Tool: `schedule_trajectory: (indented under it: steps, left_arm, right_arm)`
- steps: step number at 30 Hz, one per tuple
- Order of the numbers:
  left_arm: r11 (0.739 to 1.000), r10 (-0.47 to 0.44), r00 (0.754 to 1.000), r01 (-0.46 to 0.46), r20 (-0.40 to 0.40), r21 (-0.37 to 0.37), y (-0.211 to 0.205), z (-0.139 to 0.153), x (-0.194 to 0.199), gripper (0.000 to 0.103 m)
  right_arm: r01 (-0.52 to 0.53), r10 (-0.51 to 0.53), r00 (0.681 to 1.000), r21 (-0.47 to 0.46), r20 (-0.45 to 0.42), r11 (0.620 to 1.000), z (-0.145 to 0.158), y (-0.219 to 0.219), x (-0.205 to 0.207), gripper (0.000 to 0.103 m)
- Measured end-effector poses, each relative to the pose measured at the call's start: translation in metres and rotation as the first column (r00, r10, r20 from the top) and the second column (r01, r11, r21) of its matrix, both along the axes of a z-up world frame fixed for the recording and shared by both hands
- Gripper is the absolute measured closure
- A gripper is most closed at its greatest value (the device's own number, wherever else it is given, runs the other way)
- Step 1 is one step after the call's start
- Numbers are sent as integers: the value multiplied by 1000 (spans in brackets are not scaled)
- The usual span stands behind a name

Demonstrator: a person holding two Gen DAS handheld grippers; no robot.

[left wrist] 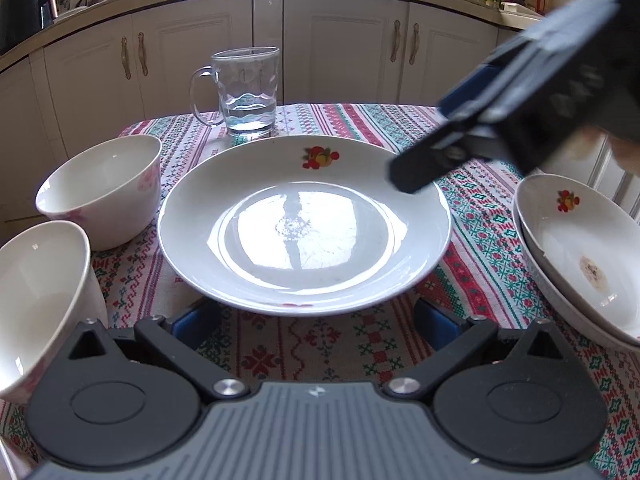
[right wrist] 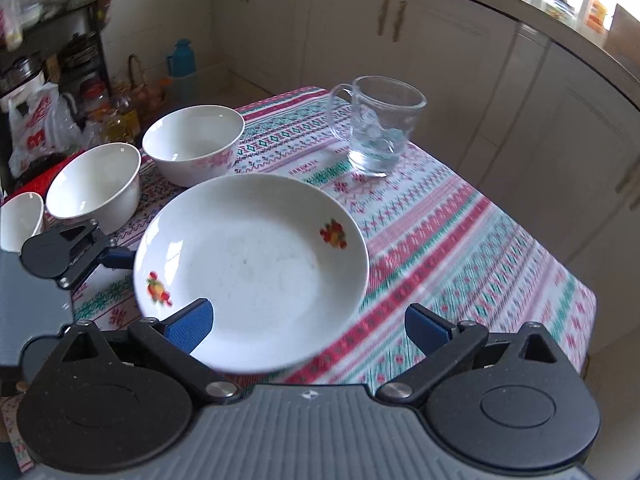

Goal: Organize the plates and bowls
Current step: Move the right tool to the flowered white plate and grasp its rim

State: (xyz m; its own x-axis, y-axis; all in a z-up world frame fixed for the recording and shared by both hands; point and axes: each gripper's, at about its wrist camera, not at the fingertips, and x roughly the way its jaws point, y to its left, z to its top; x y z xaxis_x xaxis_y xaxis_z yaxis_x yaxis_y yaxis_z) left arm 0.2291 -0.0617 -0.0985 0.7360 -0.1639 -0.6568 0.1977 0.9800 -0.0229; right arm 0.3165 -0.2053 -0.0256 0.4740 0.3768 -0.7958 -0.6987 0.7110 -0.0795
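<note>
A glossy white ceramic plate [left wrist: 304,224] with fruit decals fills mid-frame, above the woven patterned tablecloth [left wrist: 472,280]. The left gripper [left wrist: 316,322] gapes wide, its blue pads under the plate's near rim. The right gripper [right wrist: 308,326] is wide too, one pad over the rim. Round bowls [right wrist: 192,144] sit upper left.
</note>
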Motion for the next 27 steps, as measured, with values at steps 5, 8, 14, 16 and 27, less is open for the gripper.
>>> schedule_trajectory:
  steps: [5, 8, 14, 16, 27]
  left_arm:
    - [1000, 7, 1000, -7, 2, 1, 1, 0, 0, 0]
    - [1000, 10, 1000, -10, 3, 0, 2, 0, 1, 0]
    - [1000, 6, 1000, -6, 2, -1, 2, 1, 2, 1]
    - [1000, 7, 1000, -7, 5, -2, 2, 1, 2, 1]
    - [1000, 15, 1000, -15, 23, -15, 5, 3, 4, 1]
  right_arm:
    - [-47, 48, 998, 10, -33, 999, -8, 11, 30, 0]
    - [-61, 63, 996, 32, -59, 998, -11, 15, 48, 0]
    - [-89, 93, 990, 42, -108, 995, -21, 29, 75, 7]
    - [-102, 107, 986, 42, -128, 994, -25, 33, 82, 12]
    - [-145, 152, 960, 45, -235, 988, -46, 41, 108, 28]
